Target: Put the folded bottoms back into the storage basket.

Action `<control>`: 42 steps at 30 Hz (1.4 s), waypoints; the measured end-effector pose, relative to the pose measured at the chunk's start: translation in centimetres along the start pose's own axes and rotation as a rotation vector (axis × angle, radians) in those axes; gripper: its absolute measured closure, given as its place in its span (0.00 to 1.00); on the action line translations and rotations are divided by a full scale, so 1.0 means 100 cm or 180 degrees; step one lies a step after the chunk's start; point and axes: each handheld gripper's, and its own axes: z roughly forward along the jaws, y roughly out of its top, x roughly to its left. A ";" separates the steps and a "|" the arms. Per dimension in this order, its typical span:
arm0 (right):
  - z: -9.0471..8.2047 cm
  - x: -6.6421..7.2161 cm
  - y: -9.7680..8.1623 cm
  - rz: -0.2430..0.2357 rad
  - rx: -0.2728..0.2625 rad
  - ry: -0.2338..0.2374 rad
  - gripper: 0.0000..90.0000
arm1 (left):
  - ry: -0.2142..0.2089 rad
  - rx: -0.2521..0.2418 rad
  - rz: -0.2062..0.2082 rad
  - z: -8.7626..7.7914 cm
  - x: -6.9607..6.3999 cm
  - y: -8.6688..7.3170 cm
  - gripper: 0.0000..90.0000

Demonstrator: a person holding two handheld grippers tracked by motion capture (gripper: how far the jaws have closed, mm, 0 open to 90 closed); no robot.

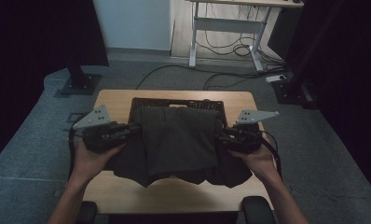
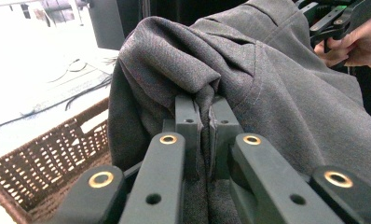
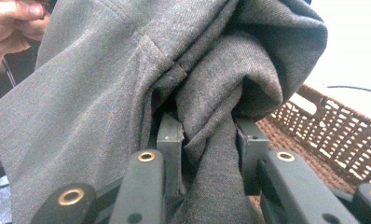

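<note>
Hanging between each hand-held gripper (image 1: 136, 128) (both clamped): grey garment (image 1: 181, 140).

Dim room, grey carpet floor (image 1: 44, 163), white wall (image 1: 132, 23), wooden desk with white legs (image 1: 230, 23), black cables (image 1: 221, 49) on the floor

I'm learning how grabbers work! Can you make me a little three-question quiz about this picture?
1. True or false: the left gripper is shut on the grey garment.
2. What stands behind the garment? A) wicker basket B) metal bucket C) glass bowl
3. Fill in: the right gripper pinches a bunched ____ of cloth.

Key: 1 true. 2 A, the wicker basket on the wooden table. 3 fold.
</note>
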 end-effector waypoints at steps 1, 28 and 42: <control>-0.001 -0.001 0.003 0.0003 -0.0012 0.0008 0.76 | -0.0003 -0.0007 0.0000 0.000 0.001 0.002 0.95; 0.014 -0.042 0.054 -0.0001 -0.0132 -0.0275 0.76 | 0.0295 -0.0027 0.0132 0.029 0.048 0.051 0.95; 0.046 -0.069 0.042 0.0005 -0.0068 -0.0436 0.76 | 0.0387 0.0040 0.0004 0.062 0.077 0.028 0.95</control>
